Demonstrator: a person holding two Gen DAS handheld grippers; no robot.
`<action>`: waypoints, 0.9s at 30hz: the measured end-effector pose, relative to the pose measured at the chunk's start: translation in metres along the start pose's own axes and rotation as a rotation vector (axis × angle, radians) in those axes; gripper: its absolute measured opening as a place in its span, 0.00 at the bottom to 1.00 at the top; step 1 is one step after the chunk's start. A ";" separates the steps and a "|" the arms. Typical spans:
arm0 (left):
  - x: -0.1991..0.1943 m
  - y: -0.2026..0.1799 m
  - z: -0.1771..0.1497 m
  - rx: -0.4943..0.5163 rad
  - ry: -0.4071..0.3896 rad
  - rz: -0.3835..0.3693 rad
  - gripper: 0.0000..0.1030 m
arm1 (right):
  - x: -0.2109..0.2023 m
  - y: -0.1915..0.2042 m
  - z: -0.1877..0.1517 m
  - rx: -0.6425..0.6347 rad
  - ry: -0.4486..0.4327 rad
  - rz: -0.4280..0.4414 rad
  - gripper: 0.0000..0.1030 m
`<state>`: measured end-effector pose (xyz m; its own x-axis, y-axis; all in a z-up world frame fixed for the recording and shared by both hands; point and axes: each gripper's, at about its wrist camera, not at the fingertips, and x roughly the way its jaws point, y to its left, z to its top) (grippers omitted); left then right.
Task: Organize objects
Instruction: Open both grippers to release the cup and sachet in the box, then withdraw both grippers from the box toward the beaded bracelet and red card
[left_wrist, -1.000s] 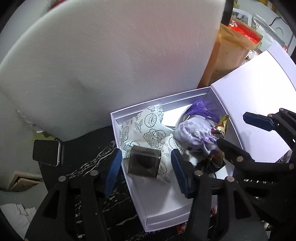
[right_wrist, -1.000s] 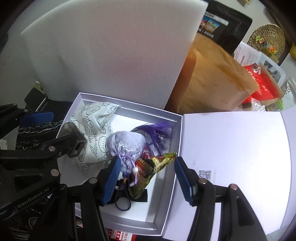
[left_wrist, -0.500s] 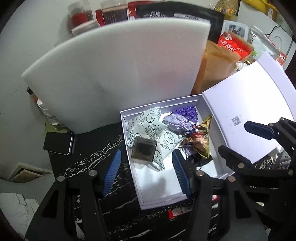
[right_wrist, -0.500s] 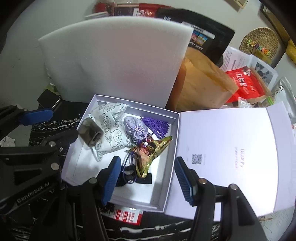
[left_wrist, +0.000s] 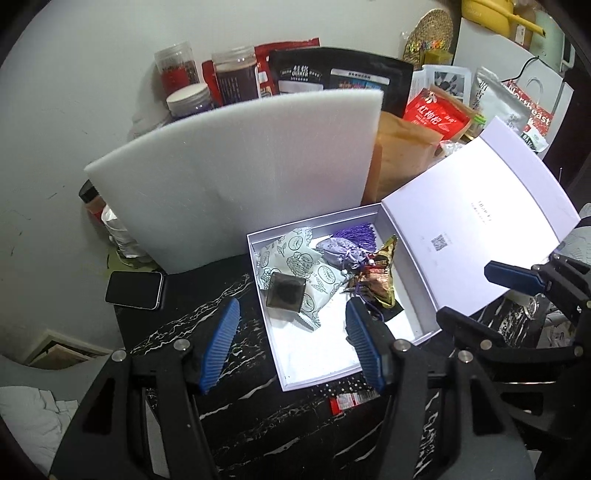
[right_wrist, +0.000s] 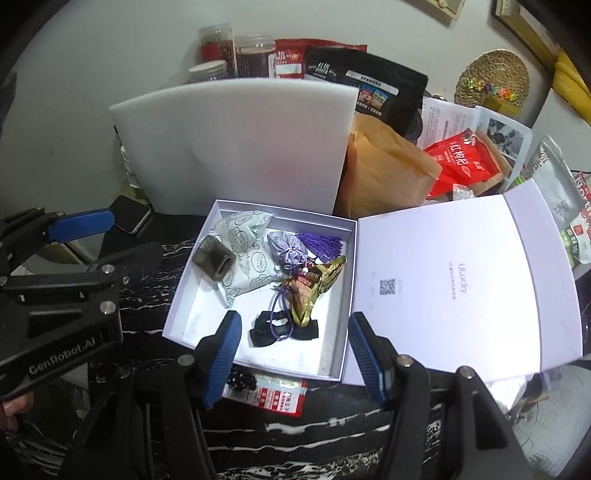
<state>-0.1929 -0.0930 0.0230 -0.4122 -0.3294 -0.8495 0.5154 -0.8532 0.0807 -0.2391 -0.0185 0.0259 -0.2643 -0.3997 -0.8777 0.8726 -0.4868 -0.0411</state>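
The box (right_wrist: 334, 299) sat open on the dark table (left_wrist: 207, 310), its lid (right_wrist: 454, 280) flapped out at three o'clock. Inside lay a dark cube (right_wrist: 214, 256), a printed pouch (right_wrist: 247, 240), a lilac sachet (right_wrist: 286, 249), a gold wrapper (right_wrist: 317, 284) and a black bow (right_wrist: 282, 330).

Both tongs hung above it, spread and pinching nothing. From the right gripper (right_wrist: 291, 354) the bow lay at twelve o'clock, just ahead, with the lid's free edge out at three. From the left gripper (left_wrist: 291, 343) the cube (left_wrist: 286, 293) lay at twelve.

The lid's hinge ran from six to twelve along the box's right wall, so the right hand looked nearer for swinging it shut.
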 end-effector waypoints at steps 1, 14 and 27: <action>-0.005 0.000 -0.001 0.000 -0.005 -0.004 0.57 | -0.004 0.000 -0.002 0.006 -0.006 -0.001 0.59; -0.061 -0.010 -0.040 0.023 -0.042 -0.033 0.60 | -0.057 0.007 -0.045 0.071 -0.047 0.000 0.59; -0.081 -0.007 -0.100 0.020 0.001 -0.063 0.62 | -0.076 0.023 -0.106 0.130 -0.014 0.026 0.59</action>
<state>-0.0878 -0.0204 0.0388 -0.4425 -0.2738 -0.8539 0.4732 -0.8802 0.0370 -0.1554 0.0836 0.0410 -0.2491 -0.4236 -0.8709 0.8190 -0.5721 0.0440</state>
